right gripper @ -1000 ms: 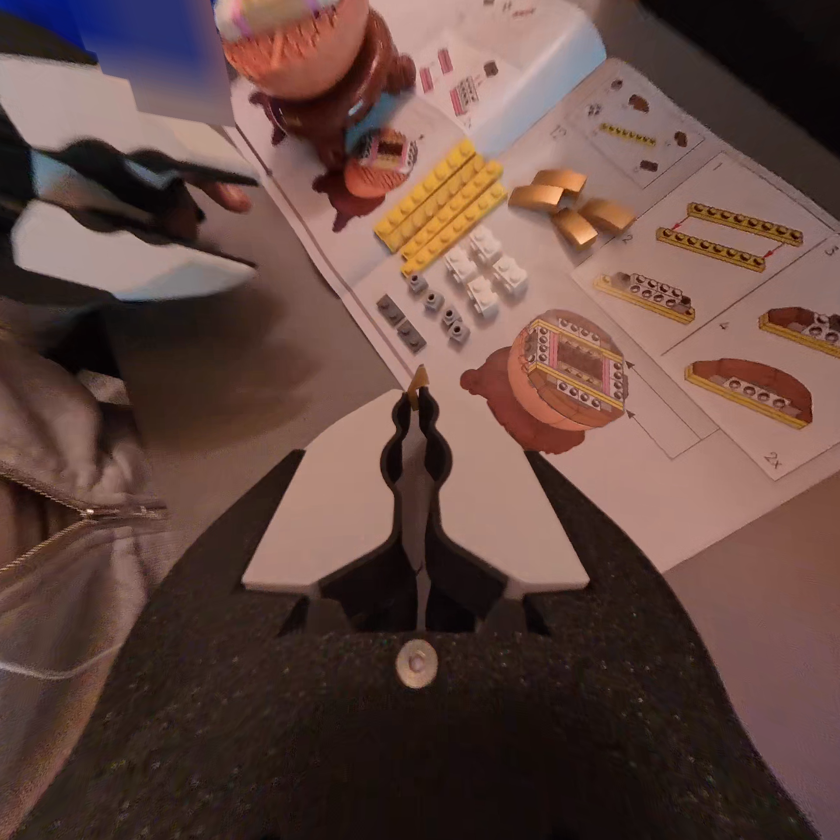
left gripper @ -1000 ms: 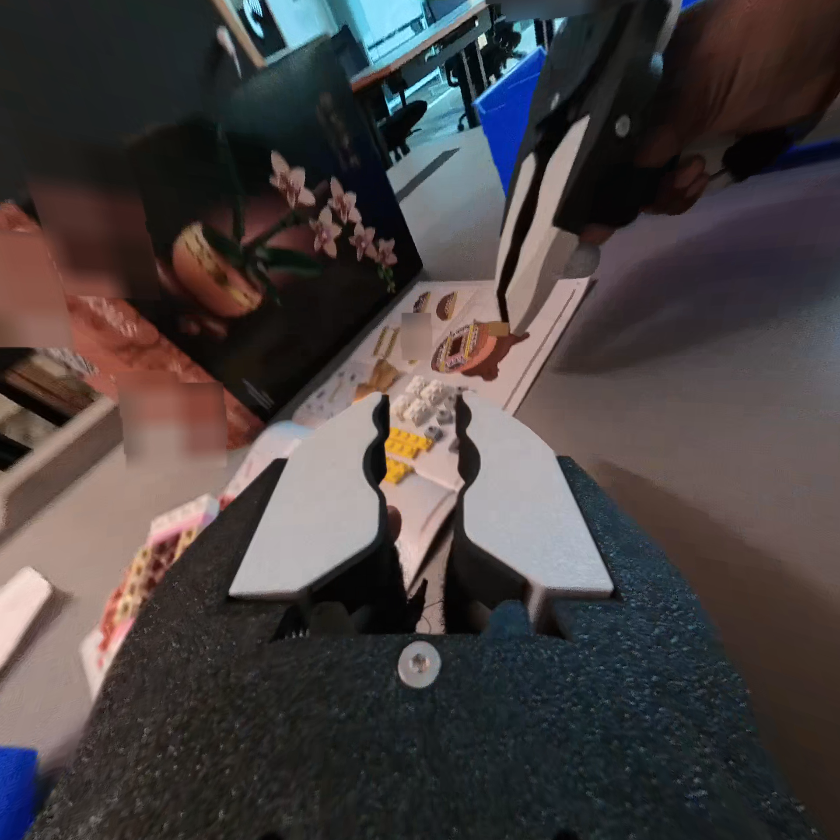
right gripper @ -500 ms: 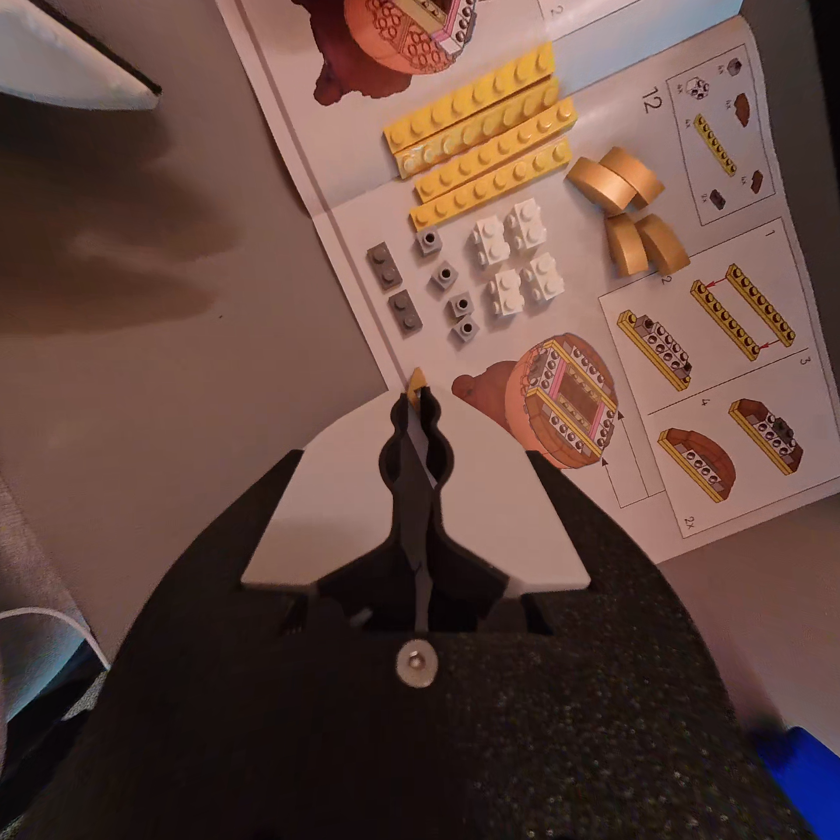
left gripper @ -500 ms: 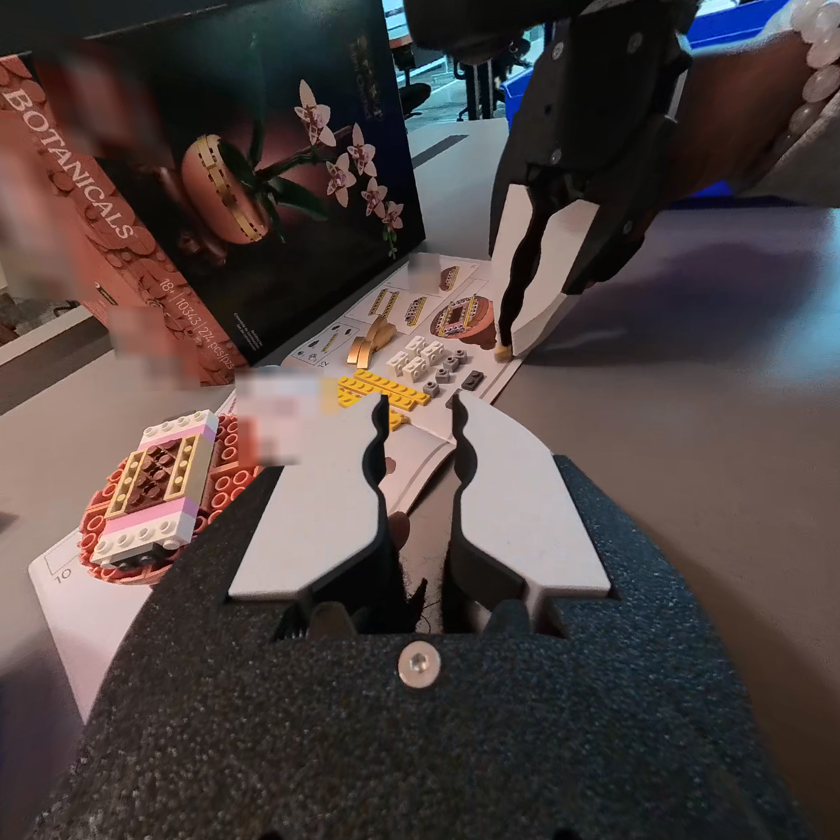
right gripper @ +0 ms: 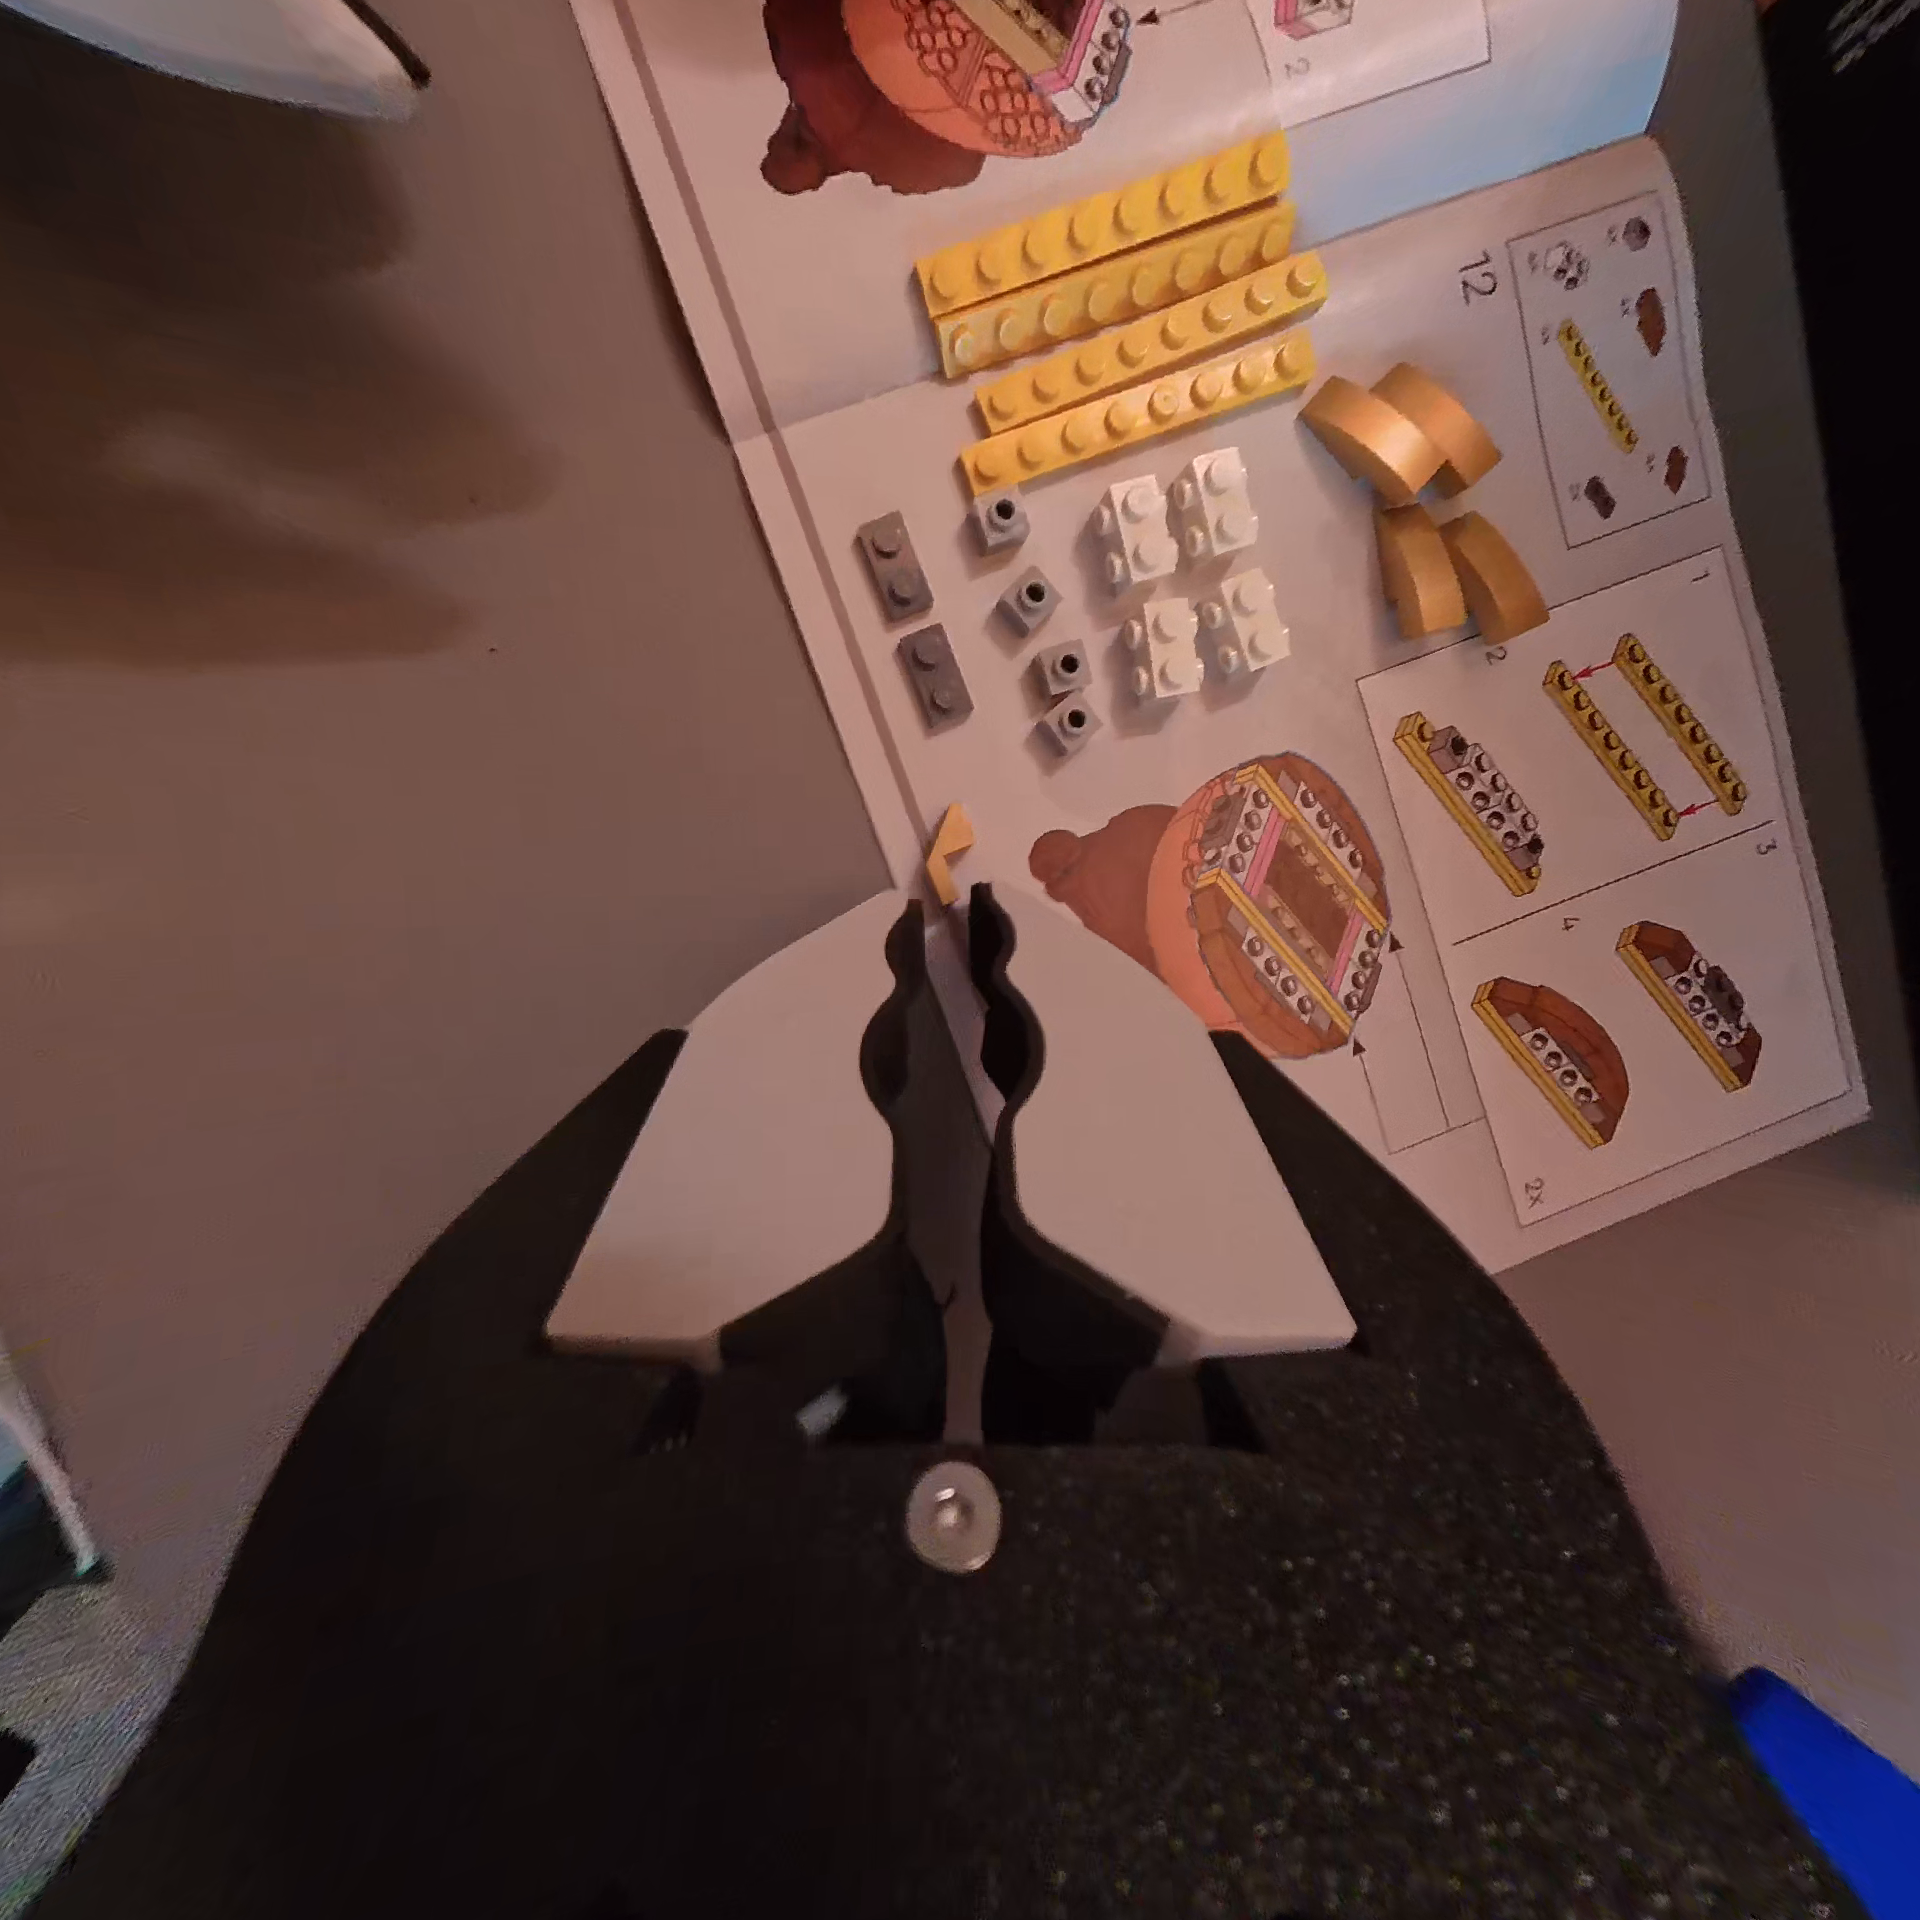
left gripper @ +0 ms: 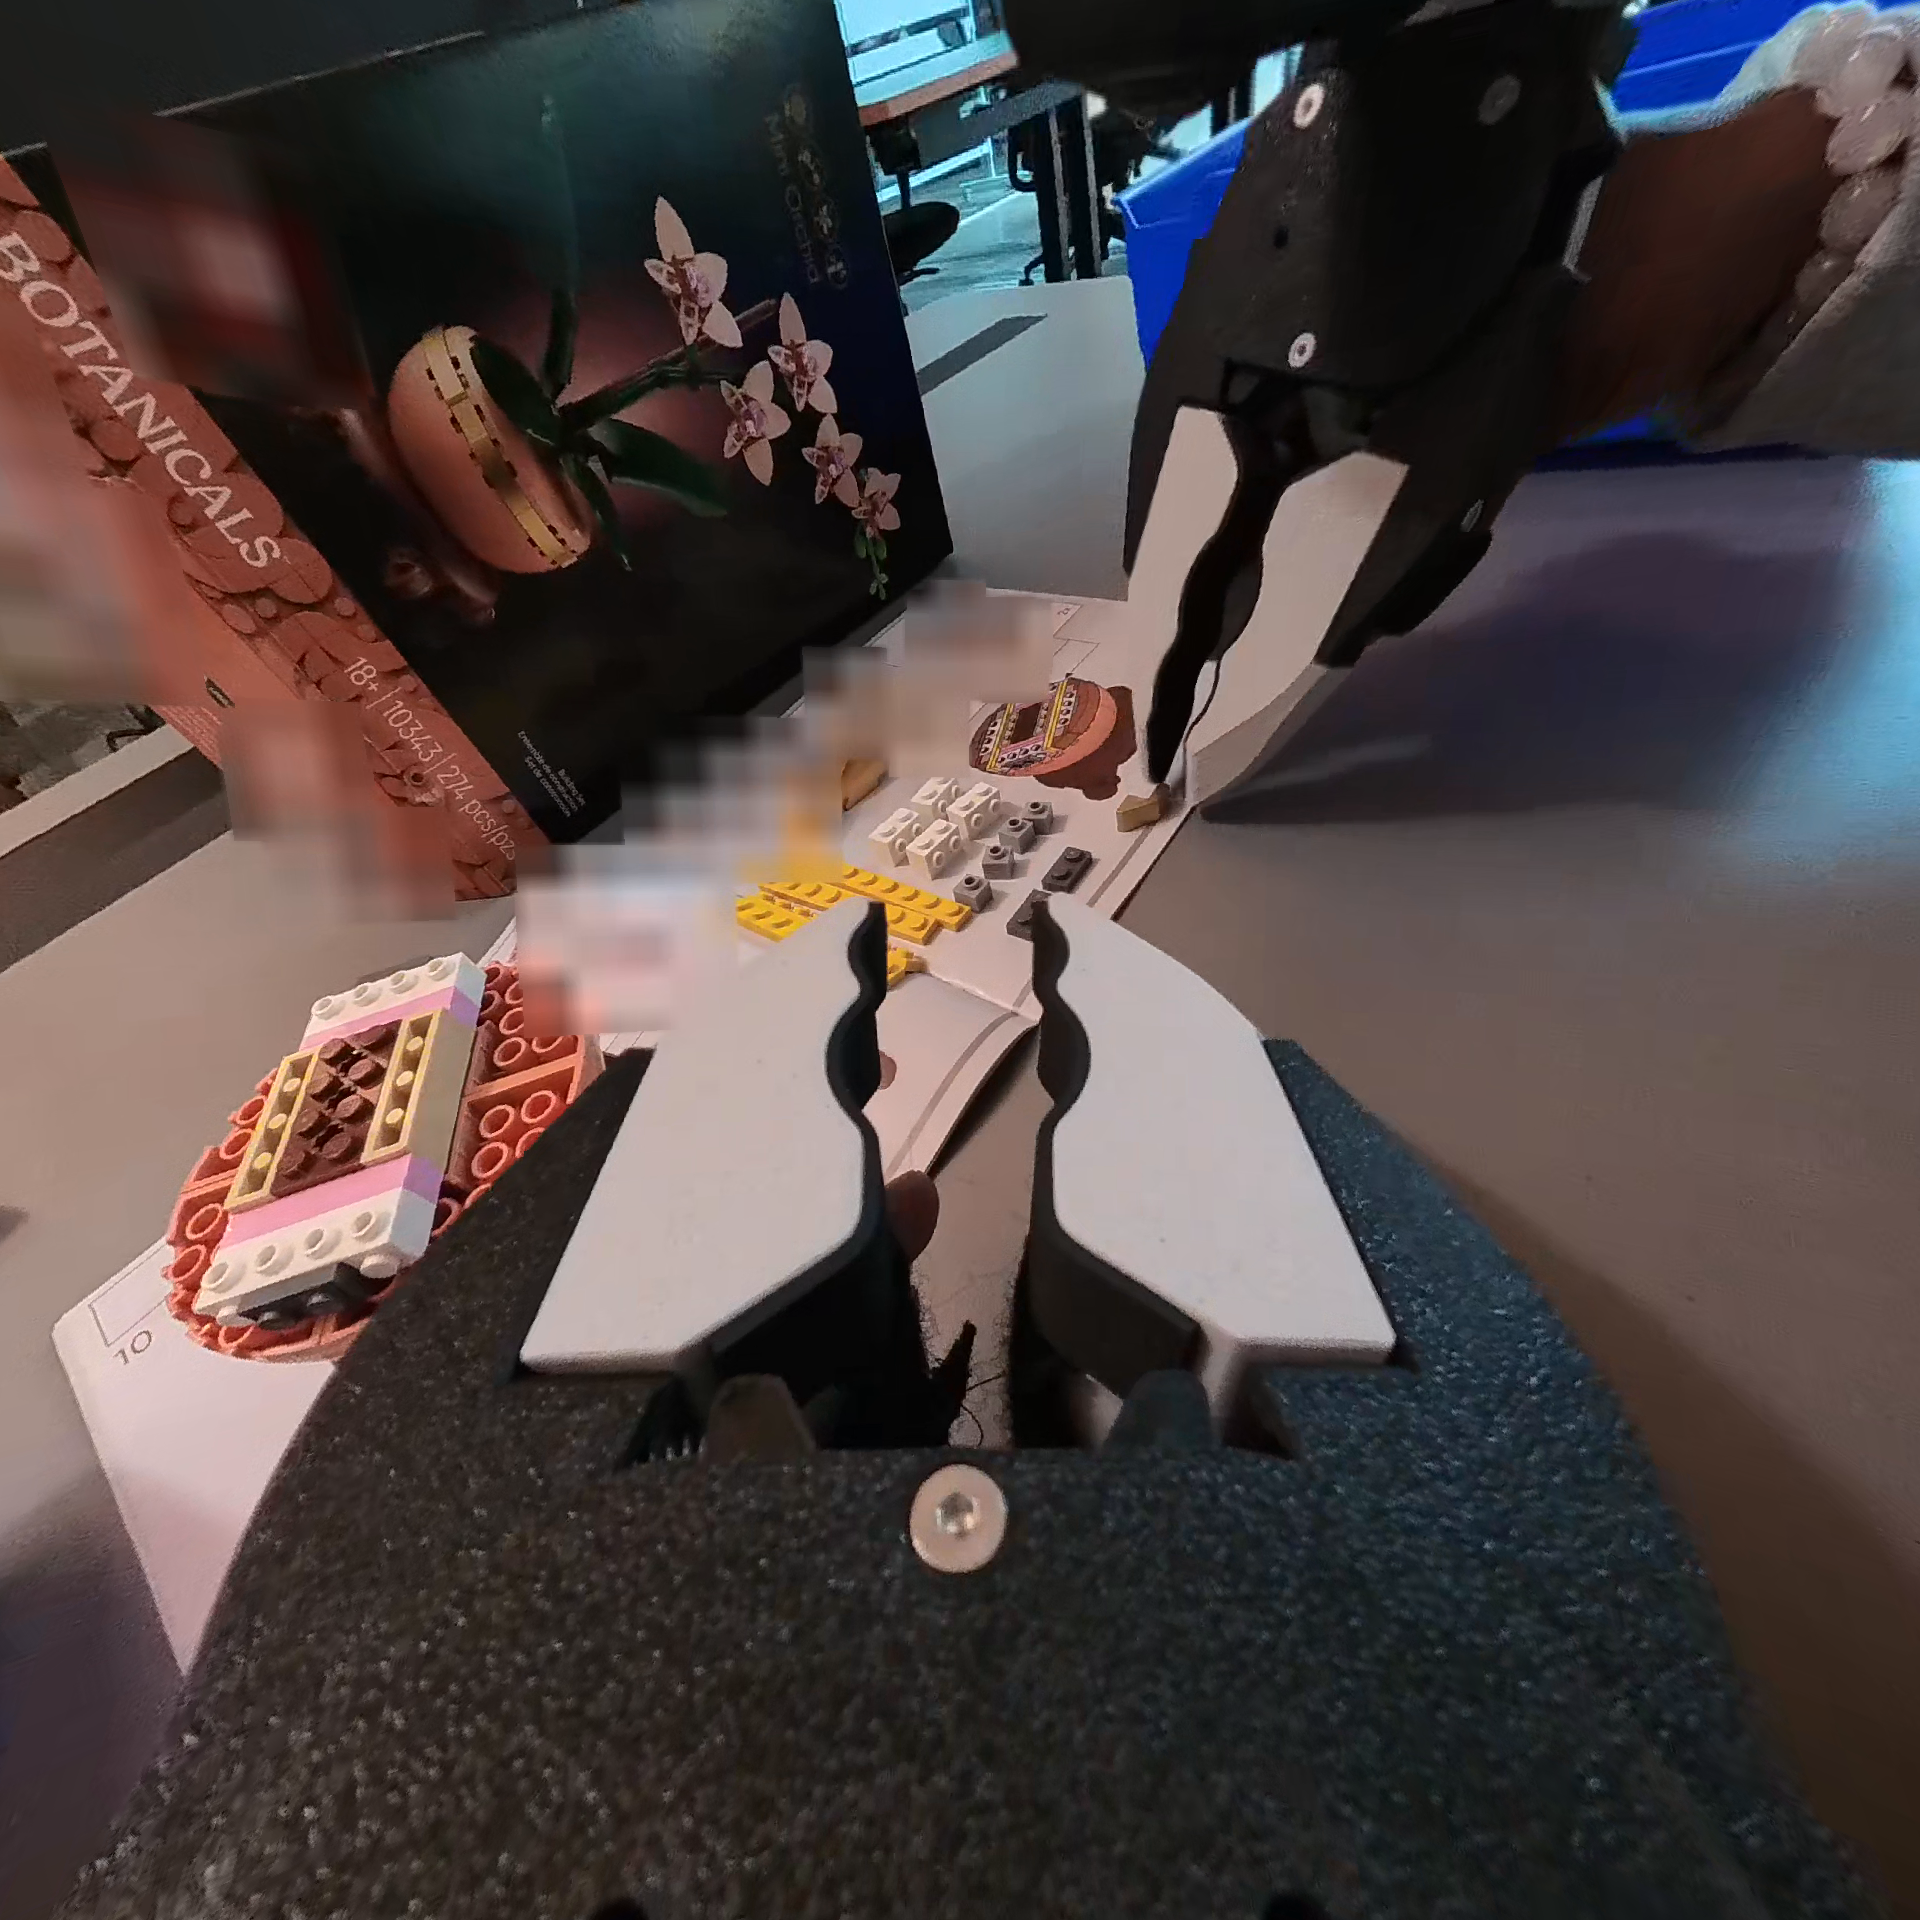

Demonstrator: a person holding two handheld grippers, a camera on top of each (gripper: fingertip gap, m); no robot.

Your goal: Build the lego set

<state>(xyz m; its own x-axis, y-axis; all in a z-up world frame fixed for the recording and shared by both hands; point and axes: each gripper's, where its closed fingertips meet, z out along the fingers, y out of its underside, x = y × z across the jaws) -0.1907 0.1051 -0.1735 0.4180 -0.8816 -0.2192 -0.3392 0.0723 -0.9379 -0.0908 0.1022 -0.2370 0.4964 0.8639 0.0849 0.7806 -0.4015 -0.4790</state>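
My left gripper (left gripper: pixel 956 914) is open and empty, low over the table, pointing at the open instruction booklet (right gripper: pixel 852 343). On the booklet lie yellow plates (right gripper: pixel 1122 301), white bricks (right gripper: pixel 1184 592), small grey pieces (right gripper: pixel 1029 613) and gold curved pieces (right gripper: pixel 1423 499). My right gripper (right gripper: pixel 948 909) is nearly closed on a small tan piece (right gripper: pixel 951 852), which touches the booklet's edge. The right gripper also shows in the left wrist view (left gripper: pixel 1169 774), with the tan piece (left gripper: pixel 1143 808) at its tips. The round partial build (left gripper: pixel 343 1122) sits to the left.
The set's box (left gripper: pixel 520 416) stands upright behind the booklet. A blue bin (left gripper: pixel 1174 239) is at the back right. Bare grey table (left gripper: pixel 1558 1039) lies right of the booklet. A finger of the left gripper (right gripper: pixel 208 52) shows at the top left of the right wrist view. The grippers' ends are close to 12 centimetres from one another.
My right gripper has come down with the tan piece to the booklet's near edge. My left gripper swung round, bringing the partial build into view, and stayed open.
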